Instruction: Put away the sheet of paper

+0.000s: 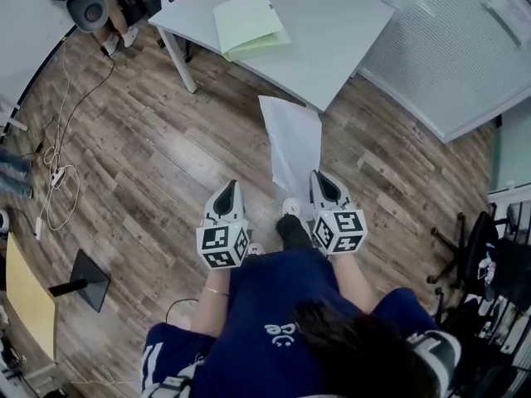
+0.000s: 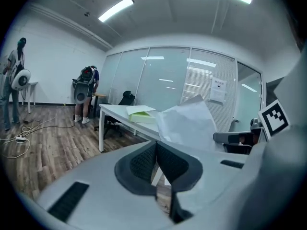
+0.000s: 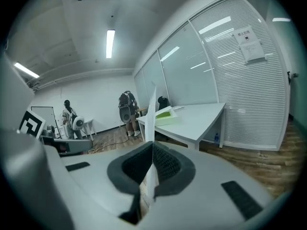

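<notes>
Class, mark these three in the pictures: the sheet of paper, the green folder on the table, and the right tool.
sheet of paper [image 1: 292, 139], head view, middle of the sheet.
green folder [image 1: 247, 21], head view, its top cover.
right tool [image 3: 152, 147], right gripper view, where its jaws meet on the paper.

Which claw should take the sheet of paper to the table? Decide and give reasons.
Right. The right claw is shut on the sheet of paper, which stands edge-on in its grip. The left claw is shut with nothing in it. The table lies ahead of both.
</notes>
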### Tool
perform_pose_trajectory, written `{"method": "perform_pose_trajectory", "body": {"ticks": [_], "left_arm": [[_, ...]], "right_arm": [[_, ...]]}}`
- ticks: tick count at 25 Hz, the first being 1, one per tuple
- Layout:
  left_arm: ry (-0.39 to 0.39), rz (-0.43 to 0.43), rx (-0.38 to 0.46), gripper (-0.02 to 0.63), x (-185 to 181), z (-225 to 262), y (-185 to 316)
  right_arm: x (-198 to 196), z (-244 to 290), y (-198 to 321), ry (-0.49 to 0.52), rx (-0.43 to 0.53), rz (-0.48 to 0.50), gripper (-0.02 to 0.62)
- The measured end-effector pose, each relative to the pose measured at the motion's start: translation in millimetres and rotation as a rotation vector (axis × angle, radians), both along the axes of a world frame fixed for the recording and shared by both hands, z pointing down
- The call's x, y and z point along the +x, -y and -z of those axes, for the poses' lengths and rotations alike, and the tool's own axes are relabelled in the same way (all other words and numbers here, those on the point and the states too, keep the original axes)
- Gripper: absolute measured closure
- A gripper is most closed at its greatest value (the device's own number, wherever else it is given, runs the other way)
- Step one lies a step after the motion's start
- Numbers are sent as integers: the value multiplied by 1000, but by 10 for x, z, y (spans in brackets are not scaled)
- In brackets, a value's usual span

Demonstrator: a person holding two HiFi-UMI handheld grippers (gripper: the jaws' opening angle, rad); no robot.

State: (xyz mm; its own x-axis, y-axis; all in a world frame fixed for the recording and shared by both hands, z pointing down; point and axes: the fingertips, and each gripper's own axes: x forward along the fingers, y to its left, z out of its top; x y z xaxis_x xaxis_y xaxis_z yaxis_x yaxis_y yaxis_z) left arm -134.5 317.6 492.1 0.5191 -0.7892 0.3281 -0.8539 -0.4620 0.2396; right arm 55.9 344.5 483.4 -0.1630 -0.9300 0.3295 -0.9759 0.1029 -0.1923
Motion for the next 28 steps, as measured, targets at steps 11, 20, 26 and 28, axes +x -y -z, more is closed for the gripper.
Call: {"method": "perform_pose_trajectory", "body": {"ticks": [11, 20, 26, 28], "left_arm": [[41, 24, 12, 600, 845, 48, 1109], [73, 5, 16, 600, 1423, 28, 1532], [76, -67, 38, 600, 1705, 119, 1798], [65, -77, 39, 600, 1747, 123, 1880]], "right_arm": [[771, 105, 1329, -5, 52, 112, 586], [1270, 248, 1939, 59, 91, 140, 586], [1302, 236, 2076, 77, 87, 149, 586], [1295, 239, 2147, 74, 86, 145, 586]]}}
